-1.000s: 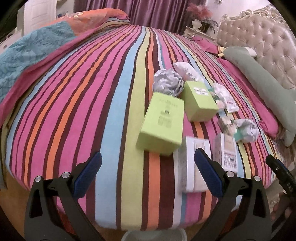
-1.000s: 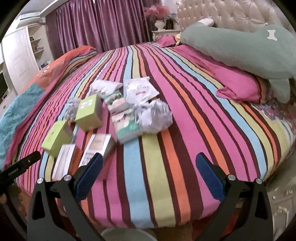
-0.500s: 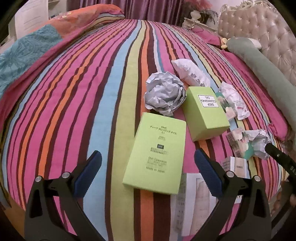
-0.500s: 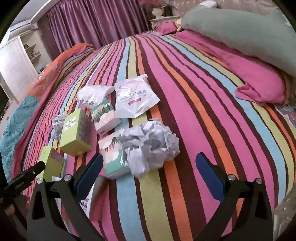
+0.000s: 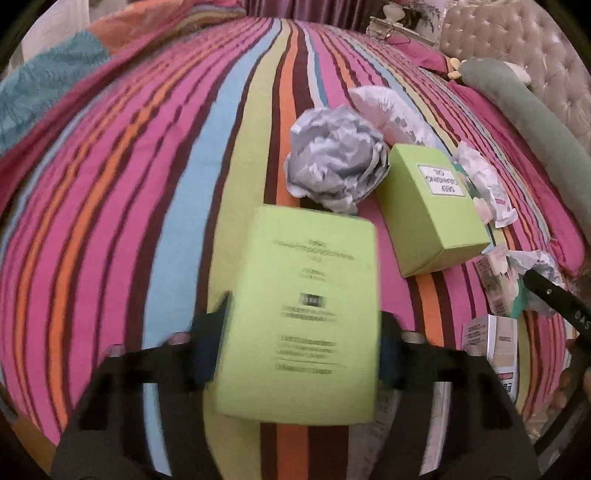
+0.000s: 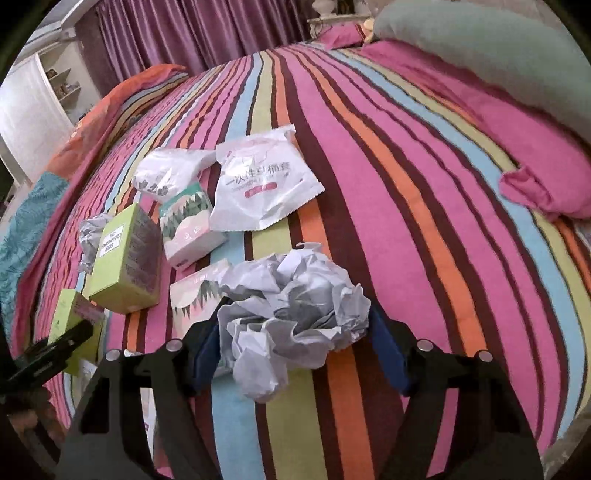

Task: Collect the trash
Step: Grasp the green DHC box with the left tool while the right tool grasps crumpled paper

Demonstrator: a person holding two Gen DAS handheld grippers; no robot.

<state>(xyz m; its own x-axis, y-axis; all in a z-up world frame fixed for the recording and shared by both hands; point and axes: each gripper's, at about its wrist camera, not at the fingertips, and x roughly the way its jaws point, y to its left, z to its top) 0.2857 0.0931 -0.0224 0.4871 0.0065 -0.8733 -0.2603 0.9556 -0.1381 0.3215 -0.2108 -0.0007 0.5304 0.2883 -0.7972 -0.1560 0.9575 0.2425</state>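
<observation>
Striped bedding (image 5: 147, 221) in pink, orange, blue and lime covers the bed, with purple curtains (image 6: 184, 33) far behind. Near the front, the left gripper (image 5: 295, 354) has its pads pressed on either side of a flat lime-green box (image 5: 303, 317); its print is too blurred to read. Just beyond lie a crumpled paper ball (image 5: 336, 166) and a second green box (image 5: 432, 210) labelled "DEEP CLEANSING OIL". The right gripper (image 6: 291, 347) clamps another paper wad (image 6: 291, 310), beside a white packet (image 6: 262, 184) with Chinese lettering.
</observation>
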